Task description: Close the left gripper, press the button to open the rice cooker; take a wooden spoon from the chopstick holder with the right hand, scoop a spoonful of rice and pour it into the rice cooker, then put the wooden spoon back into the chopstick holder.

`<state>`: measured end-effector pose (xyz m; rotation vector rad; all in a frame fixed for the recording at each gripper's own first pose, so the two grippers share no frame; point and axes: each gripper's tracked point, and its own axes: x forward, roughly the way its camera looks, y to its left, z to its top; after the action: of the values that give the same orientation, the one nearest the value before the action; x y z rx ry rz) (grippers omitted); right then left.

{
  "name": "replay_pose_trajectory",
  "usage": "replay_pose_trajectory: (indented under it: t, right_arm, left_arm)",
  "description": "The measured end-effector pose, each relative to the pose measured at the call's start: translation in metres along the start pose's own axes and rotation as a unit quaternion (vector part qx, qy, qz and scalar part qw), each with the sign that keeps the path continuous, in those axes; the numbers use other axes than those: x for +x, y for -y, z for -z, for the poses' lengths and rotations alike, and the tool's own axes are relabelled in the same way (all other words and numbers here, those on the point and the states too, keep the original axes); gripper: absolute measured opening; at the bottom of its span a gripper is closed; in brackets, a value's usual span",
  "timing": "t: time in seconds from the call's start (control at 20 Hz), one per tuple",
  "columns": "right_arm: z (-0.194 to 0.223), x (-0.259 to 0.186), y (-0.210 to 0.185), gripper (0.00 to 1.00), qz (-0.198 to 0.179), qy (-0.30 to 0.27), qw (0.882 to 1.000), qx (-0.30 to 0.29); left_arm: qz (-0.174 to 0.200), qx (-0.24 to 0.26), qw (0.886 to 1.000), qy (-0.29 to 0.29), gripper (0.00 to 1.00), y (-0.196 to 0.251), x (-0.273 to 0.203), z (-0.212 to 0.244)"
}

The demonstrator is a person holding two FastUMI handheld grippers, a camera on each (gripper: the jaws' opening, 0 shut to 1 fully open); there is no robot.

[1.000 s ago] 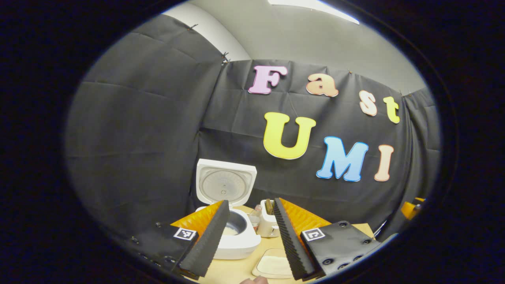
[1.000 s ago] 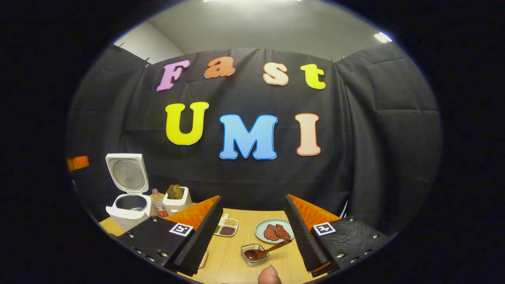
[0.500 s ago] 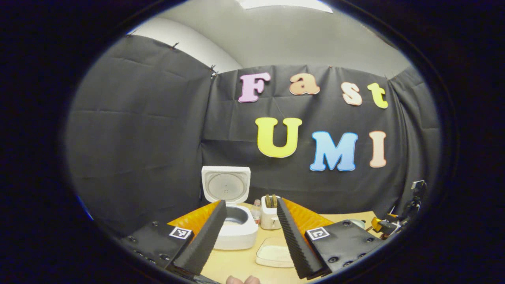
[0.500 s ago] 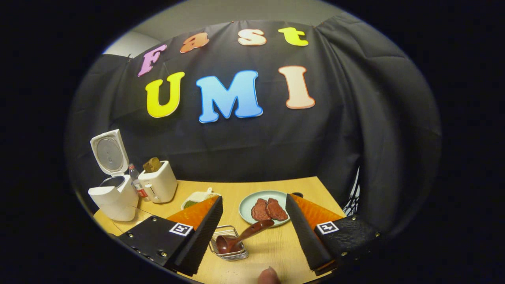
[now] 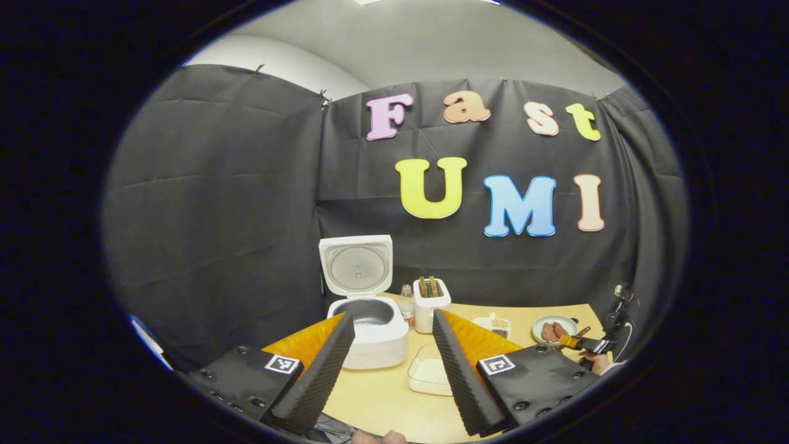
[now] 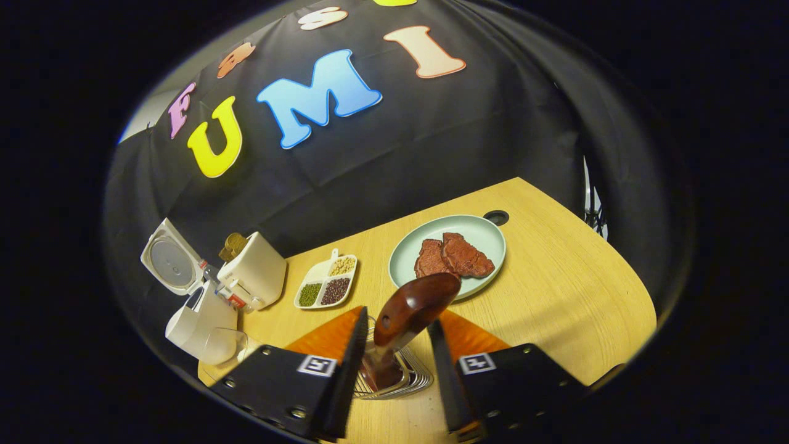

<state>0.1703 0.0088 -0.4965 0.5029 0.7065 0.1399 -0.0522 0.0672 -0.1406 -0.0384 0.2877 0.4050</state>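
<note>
The wooden spoon (image 6: pixel 407 320) stands in a wire holder (image 6: pixel 394 382) on the desk (image 6: pixel 555 290), its handle slanting up to the far right between the right hand-held gripper (image 6: pixel 394 394)'s spread, not-yet-touching fingers.

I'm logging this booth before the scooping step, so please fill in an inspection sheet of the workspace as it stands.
Surface: wooden table, bare at its right end.
Job's things: rice cooker lid up; wooden spoon standing in the wire holder; clear rice tray beside the cooker.
Clutter: toaster, small bottle, divided dish of beans, plate of meat.
Grippers: left gripper open, holding nothing; right gripper open, its fingers either side of the spoon, not pressing it.
Cables: thin cord near the cooker's base.
Surroundings: black cloth wall.
</note>
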Motion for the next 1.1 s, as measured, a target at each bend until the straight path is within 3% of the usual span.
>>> replay_pose_trajectory:
  t: [0.05, 0.2, 0.45, 0.65, 0.9, 1.1]
  right_arm:
    - [0.0, 0.002, -0.004, 0.31, -0.003, -0.004, 1.0, 0.002]
    - [-0.002, -0.003, -0.014, 0.2, -0.012, -0.009, 1.0, 0.004]
    - [-0.021, -0.021, -0.037, 0.15, -0.005, -0.005, 0.999, -0.035]
    - [-0.056, -0.071, -0.07, 0.15, 0.003, 0.028, 0.996, -0.081]
    - [-0.079, -0.168, -0.149, 0.14, -0.015, 0.078, 0.989, -0.126]
    - [-0.06, -0.227, -0.238, 0.14, -0.078, 0.082, 0.983, -0.147]
  left_arm:
    - [-0.005, -0.002, 1.0, -0.002, 0.84, -0.006, -0.003, 0.001]
    - [-0.014, -0.013, 1.0, -0.005, 0.84, -0.022, -0.015, 0.009]
    - [-0.023, -0.039, 0.999, 0.016, 0.84, -0.063, -0.037, 0.001]
    - [-0.012, -0.067, 0.997, 0.046, 0.84, -0.103, -0.054, -0.011]
    - [0.032, -0.107, 0.99, 0.086, 0.84, -0.146, -0.071, -0.021]
    - [0.044, -0.126, 0.986, 0.104, 0.84, -0.181, -0.066, -0.025]
